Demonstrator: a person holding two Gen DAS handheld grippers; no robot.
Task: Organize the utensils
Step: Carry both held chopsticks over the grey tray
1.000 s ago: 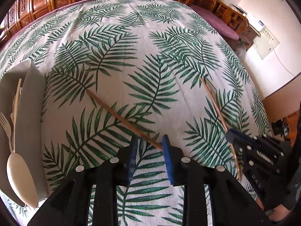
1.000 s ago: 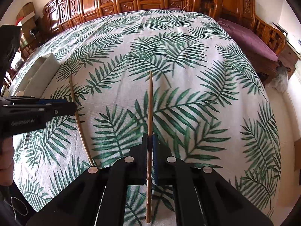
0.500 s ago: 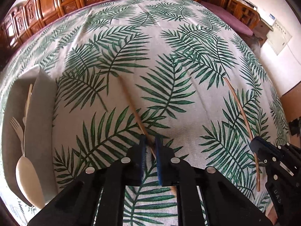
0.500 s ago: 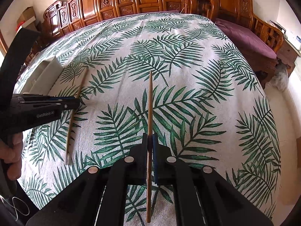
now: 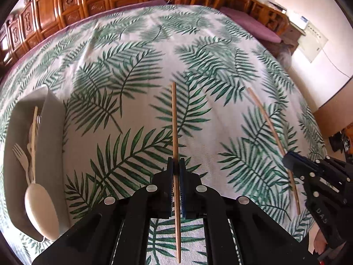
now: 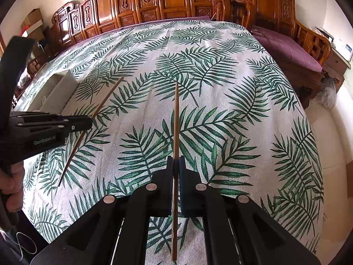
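My left gripper (image 5: 175, 165) points down at the palm-leaf tablecloth. Its jaws are still closing, and the pads press on a wooden chopstick (image 5: 174, 121) that runs straight ahead along the fingers. In the right wrist view this same gripper (image 6: 88, 122) appears at the left with its chopstick (image 6: 106, 99) slanting off the cloth. My right gripper (image 6: 175, 163) is shut on a second chopstick (image 6: 176, 114), also in line with its fingers. From the left wrist view the right gripper (image 5: 289, 161) and its chopstick (image 5: 264, 114) show at the right.
A pale tray (image 5: 53, 132) lies at the left with a cream fork (image 5: 21, 156) and spoon (image 5: 40, 212) in it; it also shows as the tray (image 6: 66, 84) at the far left. Carved wooden furniture and a purple-cushioned bench (image 6: 293, 50) stand beyond the table's far and right edges.
The left jaws closed onto the chopstick that lay slanted on the cloth. It now points straight ahead in the grip. The right gripper kept still, holding its chopstick.
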